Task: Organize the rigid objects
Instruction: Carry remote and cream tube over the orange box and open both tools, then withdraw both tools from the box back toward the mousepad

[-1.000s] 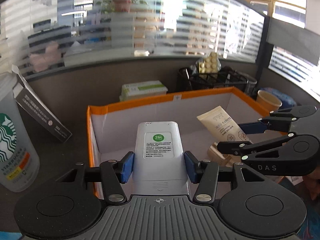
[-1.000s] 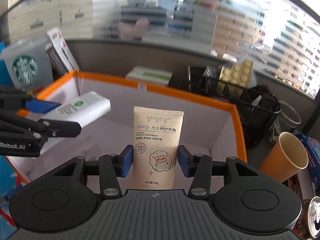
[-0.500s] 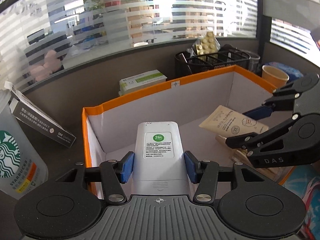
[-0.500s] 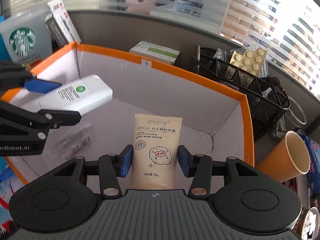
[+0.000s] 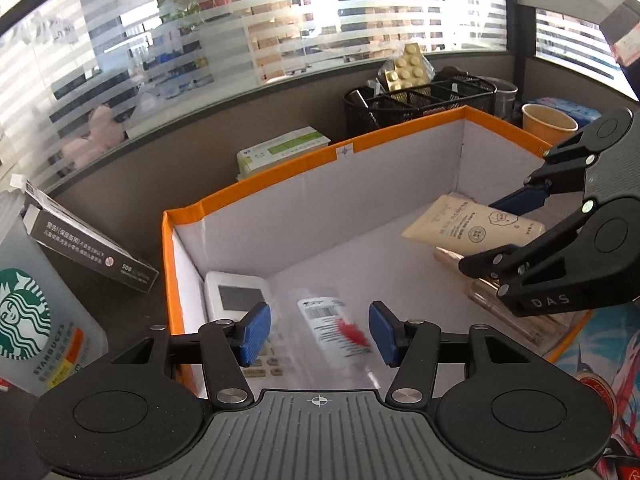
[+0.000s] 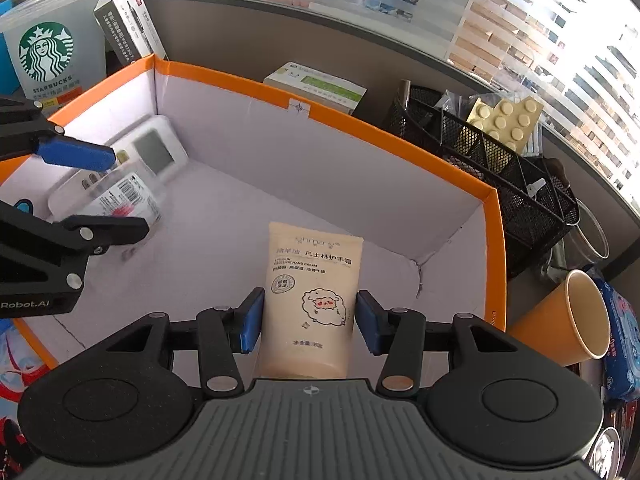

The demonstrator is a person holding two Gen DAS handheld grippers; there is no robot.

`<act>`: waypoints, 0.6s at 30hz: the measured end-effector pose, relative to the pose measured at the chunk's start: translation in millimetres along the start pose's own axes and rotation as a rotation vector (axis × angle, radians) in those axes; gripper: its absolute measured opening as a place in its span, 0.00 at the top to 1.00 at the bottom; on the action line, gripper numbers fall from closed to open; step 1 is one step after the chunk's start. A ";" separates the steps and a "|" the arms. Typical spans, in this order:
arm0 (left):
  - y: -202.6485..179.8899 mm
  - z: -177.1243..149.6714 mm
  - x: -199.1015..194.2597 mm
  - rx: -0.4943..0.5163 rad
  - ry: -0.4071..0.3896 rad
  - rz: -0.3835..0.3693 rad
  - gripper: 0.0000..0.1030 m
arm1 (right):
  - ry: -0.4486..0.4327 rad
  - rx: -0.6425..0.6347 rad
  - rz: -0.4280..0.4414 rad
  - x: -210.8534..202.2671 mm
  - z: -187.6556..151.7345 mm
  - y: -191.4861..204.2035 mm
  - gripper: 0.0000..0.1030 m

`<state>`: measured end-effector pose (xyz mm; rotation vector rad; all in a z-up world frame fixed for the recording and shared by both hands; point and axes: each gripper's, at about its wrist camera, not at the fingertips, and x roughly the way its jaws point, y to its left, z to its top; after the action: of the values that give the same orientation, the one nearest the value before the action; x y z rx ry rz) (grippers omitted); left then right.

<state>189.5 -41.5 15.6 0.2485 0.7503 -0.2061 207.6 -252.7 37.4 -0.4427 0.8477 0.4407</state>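
Observation:
An orange-rimmed box (image 5: 348, 148) (image 6: 296, 100) with white walls holds the items. My left gripper (image 5: 318, 330) is open and empty above the box's left end. Below it a white remote (image 5: 236, 300) (image 6: 156, 152) lies face up against the left wall, beside a clear blurred package (image 5: 334, 328) (image 6: 120, 200). My right gripper (image 6: 308, 320) is shut on a beige hand cream tube (image 6: 314, 280) (image 5: 472, 226), held over the box's right part above clear bottles (image 5: 520, 316).
A Starbucks container (image 5: 28, 320) (image 6: 48, 56) and a dark carton (image 5: 88, 248) (image 6: 128, 20) stand left of the box. Behind it are a green-white box (image 5: 280, 152), a black mesh organizer (image 6: 500, 160) and an orange paper cup (image 6: 568, 320).
My left gripper opened and let go of the white remote, which now lies in the box by the left wall. Both grippers tilted down over the box; the tube stays held.

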 end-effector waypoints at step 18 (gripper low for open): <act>1.5 -0.7 -61.4 0.006 -0.123 0.020 0.12 | -0.035 -0.013 -0.073 -39.8 1.8 3.6 0.42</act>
<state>145.6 -34.0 57.9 0.2473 0.6250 -0.2026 183.5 -256.4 69.1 -0.4751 0.7930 0.3851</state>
